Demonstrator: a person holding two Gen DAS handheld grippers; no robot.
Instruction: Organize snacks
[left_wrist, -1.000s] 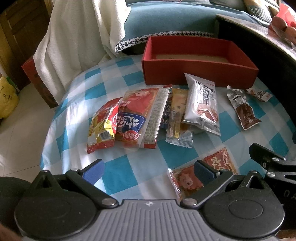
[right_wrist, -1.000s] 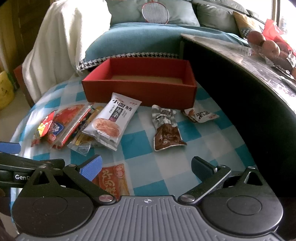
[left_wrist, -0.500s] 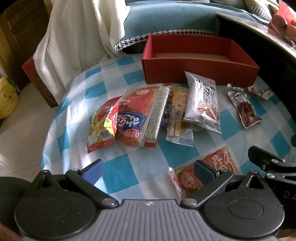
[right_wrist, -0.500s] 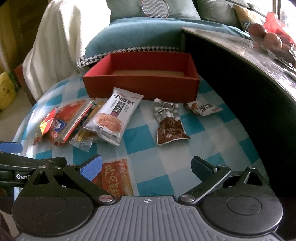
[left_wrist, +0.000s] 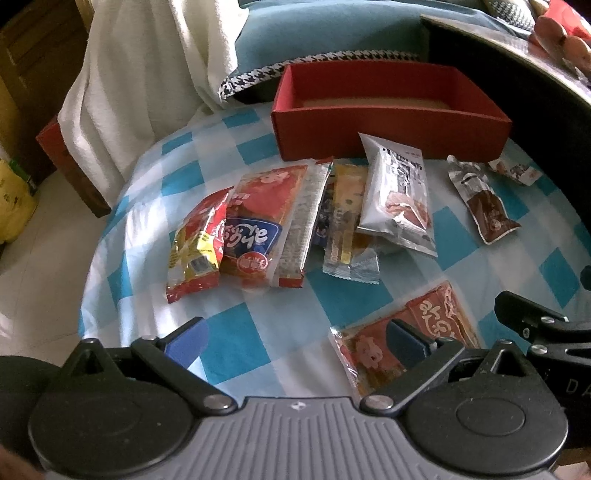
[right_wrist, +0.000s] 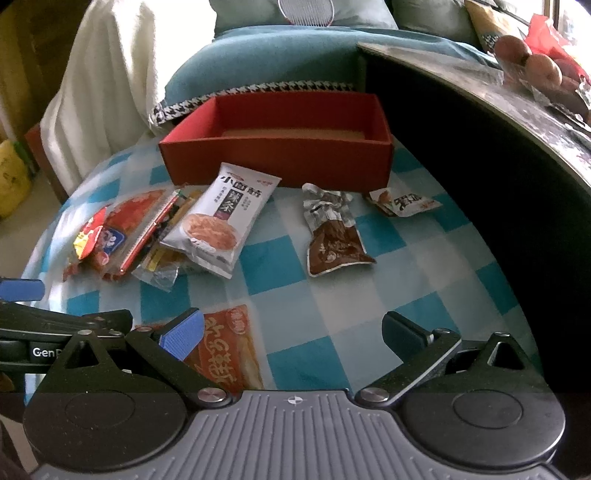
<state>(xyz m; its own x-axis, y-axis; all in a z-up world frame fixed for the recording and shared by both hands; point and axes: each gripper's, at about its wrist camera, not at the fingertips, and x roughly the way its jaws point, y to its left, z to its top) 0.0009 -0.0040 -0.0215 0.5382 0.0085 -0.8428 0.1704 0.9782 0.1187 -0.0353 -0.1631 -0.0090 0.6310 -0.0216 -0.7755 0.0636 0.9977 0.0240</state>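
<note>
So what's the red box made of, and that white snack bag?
The red box looks like matte cardboard: dull, flat walls with sharp folded corners and a plain brown floor inside. The white snack bag looks like glossy plastic film, since it shines, wrinkles and has crimped sealed ends.

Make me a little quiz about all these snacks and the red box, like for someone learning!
1. True or false: the red box already holds snacks.
2. Which packet lies nearest the right tool? A) white packet B) orange packet C) brown pouch
3. Fill in: both tools, the left tool too, are ____.

Key: 1 false, it looks empty; 2 B; 3 open.
</note>
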